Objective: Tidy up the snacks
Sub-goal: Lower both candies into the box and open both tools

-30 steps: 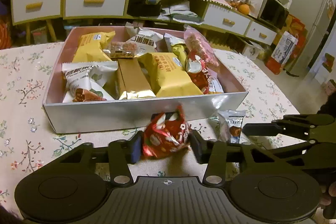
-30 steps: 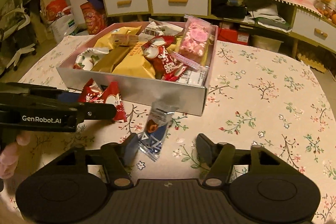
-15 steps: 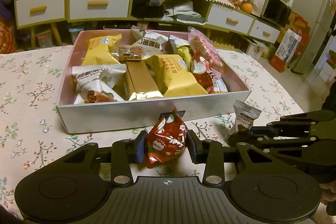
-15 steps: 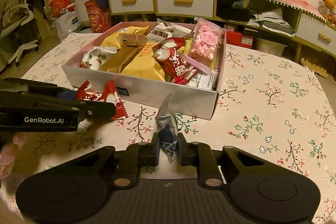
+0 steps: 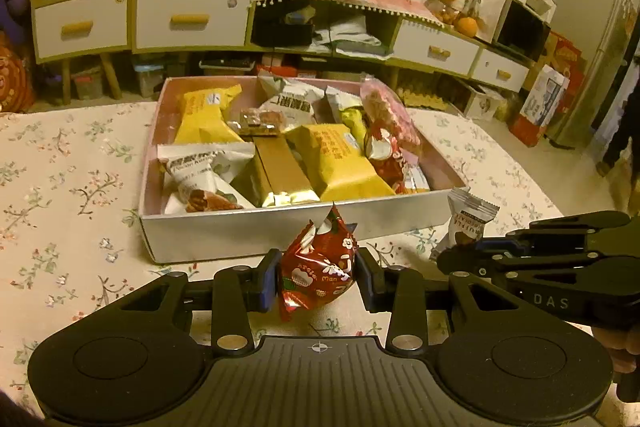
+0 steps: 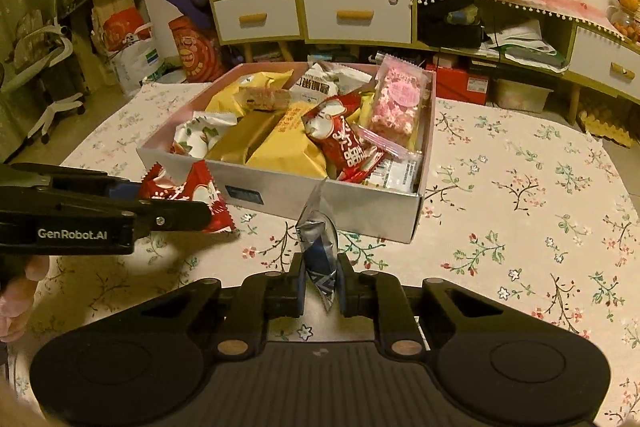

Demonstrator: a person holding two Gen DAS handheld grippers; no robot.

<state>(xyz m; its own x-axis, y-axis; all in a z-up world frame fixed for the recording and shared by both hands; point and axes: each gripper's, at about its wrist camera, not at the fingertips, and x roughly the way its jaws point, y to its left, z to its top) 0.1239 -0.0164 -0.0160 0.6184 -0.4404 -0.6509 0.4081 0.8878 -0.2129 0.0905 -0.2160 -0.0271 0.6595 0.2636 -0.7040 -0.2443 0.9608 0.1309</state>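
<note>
Floral tablecloth (image 5: 72, 187), white-drawered cabinets (image 6: 356, 13) behind, and the silver snack box (image 5: 248, 231) sits packed. The left gripper (image 5: 317, 277) tilts down, clamped on a red snack packet (image 5: 318, 273); the right gripper (image 6: 320, 287) pinches a blue-grey wrapper (image 6: 318, 247), both held just before the box.

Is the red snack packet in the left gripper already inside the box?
No, the red packet is clamped in the left gripper, in front of the box and outside its near wall.
</note>
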